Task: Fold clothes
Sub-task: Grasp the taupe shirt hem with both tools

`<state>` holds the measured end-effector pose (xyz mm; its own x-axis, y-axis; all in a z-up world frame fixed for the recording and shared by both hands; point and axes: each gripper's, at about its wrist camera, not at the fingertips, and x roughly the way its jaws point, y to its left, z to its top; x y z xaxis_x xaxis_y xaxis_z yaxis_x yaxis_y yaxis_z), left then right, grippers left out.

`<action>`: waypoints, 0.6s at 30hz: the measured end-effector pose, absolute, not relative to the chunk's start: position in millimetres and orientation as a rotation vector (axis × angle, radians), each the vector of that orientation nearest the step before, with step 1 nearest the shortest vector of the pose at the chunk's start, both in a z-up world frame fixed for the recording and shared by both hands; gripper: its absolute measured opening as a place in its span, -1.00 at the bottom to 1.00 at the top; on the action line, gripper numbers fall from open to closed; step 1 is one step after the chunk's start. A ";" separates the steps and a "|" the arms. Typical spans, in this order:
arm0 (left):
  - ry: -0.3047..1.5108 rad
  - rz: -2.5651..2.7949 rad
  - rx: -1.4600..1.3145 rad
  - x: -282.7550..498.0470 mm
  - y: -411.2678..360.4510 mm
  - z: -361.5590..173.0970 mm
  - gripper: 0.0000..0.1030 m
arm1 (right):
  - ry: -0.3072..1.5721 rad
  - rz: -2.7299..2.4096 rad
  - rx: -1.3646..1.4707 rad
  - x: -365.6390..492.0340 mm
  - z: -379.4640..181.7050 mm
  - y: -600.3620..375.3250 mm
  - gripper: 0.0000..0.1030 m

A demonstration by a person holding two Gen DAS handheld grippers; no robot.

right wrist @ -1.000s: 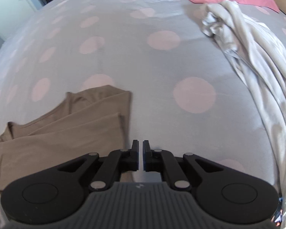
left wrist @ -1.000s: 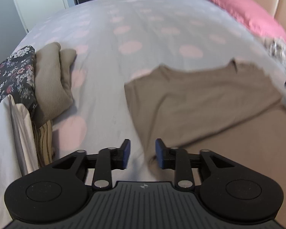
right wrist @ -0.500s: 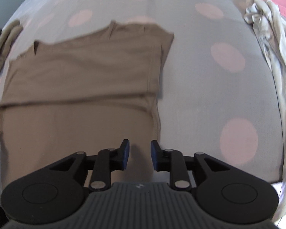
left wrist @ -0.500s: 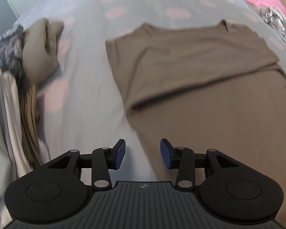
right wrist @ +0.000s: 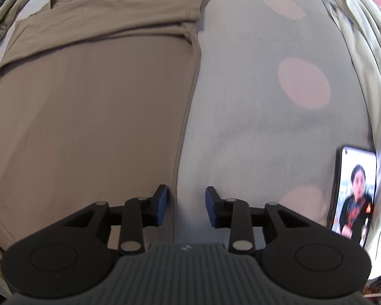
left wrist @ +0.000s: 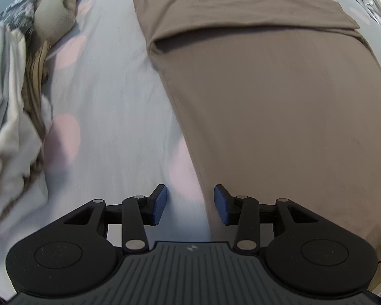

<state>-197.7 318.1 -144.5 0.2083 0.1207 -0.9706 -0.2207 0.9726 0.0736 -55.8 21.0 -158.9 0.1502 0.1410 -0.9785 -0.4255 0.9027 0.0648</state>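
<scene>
Brown shirt [left wrist: 279, 101] flat on spotted bed [left wrist: 109, 89], sleeves folded in. Left gripper [left wrist: 190, 204] and right gripper [right wrist: 186, 206] over its lower side edges, jaws wide, empty.

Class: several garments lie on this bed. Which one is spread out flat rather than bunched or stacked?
The brown T-shirt, lying flat between both open grippers. The cream garment at the right is crumpled, and the clothes pile at the left is stacked.

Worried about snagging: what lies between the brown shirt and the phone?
Only bare dotted bedsheet between the brown shirt and phone, per the right wrist view.
</scene>
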 end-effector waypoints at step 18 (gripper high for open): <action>1.434 0.330 -0.095 -251.4 272.6 -147.4 -0.32 | 1.347 0.354 -0.325 -155.0 -166.1 34.5 -0.29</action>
